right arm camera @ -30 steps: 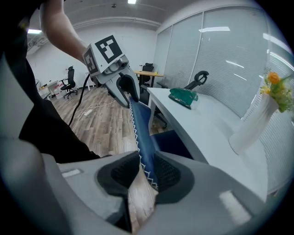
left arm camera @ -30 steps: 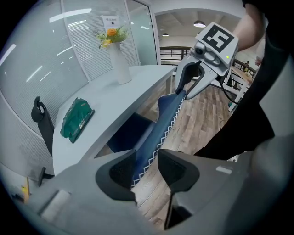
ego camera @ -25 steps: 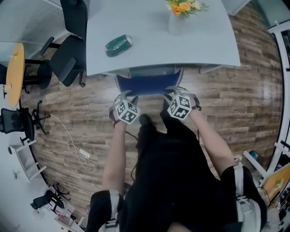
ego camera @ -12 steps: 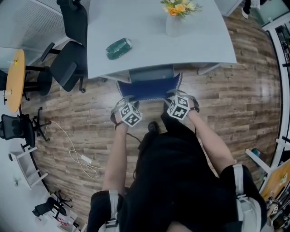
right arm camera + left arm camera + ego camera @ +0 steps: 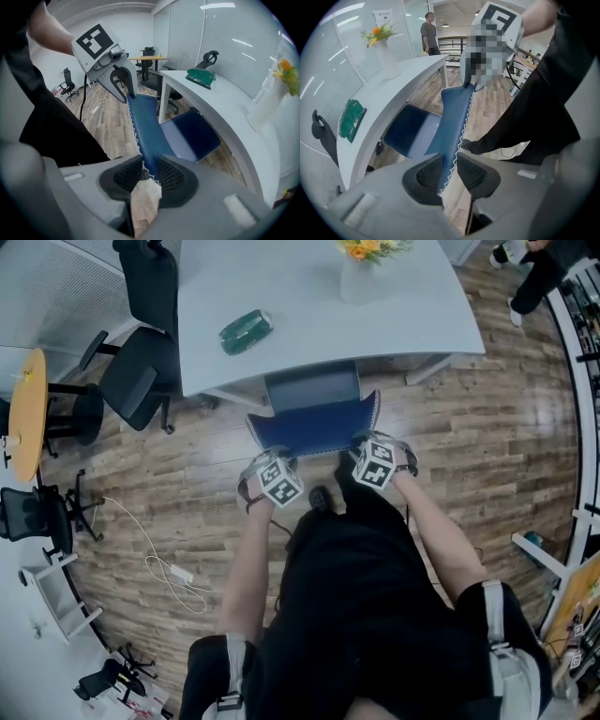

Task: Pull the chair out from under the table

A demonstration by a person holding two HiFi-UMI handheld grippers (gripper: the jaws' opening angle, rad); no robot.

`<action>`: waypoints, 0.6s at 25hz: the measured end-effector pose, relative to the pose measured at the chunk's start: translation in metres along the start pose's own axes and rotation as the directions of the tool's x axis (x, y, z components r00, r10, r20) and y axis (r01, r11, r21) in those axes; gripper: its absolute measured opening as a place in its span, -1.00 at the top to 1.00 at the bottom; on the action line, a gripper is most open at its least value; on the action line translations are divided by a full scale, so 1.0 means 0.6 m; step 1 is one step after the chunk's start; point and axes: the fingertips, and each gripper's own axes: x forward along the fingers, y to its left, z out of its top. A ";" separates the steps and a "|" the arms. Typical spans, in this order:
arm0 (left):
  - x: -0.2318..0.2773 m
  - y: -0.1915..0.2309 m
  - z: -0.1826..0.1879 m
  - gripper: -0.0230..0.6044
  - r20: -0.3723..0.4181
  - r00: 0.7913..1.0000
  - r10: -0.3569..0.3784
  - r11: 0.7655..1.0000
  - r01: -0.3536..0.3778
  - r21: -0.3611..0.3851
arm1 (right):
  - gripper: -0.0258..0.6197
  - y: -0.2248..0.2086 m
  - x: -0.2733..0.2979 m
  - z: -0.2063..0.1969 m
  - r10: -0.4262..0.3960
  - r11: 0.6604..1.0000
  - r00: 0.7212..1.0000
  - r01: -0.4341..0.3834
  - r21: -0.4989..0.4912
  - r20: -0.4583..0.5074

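The blue chair (image 5: 314,426) stands partly out from under the white table (image 5: 319,315), its seat (image 5: 410,133) showing in front of the table edge. My left gripper (image 5: 265,456) holds the left end of the backrest's top edge; its jaws have just been closing, and the stitched edge (image 5: 454,140) sits pinched between the pads. My right gripper (image 5: 362,441) is shut on the right end of the same edge (image 5: 145,136). Each gripper shows in the other's view: the left gripper (image 5: 123,86) and the right gripper (image 5: 474,82).
A green object (image 5: 246,331) and a vase of flowers (image 5: 361,277) stand on the table. Black office chairs (image 5: 136,381) and a round wooden table (image 5: 28,399) are at left. A cable (image 5: 167,563) lies on the wood floor. A person (image 5: 534,277) walks at the top right.
The chair has slid out from under the table toward me, and more of its seat shows. Both grippers moved back with the backrest.
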 end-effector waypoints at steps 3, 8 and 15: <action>-0.007 -0.016 -0.007 0.60 0.008 1.000 -0.013 1.000 0.013 0.012 | 0.60 0.017 -0.004 -0.002 -0.018 1.000 1.000 0.018 0.012 -0.003; -0.017 -0.033 -0.024 0.60 0.026 1.000 -0.005 0.999 0.004 0.040 | 0.60 0.055 -0.006 0.001 -0.033 0.999 0.999 0.033 0.035 -0.005; -0.038 -0.083 -0.049 0.60 0.058 0.998 -0.010 0.998 0.007 0.066 | 0.60 0.118 -0.013 -0.008 -0.060 0.997 0.997 0.062 0.055 -0.040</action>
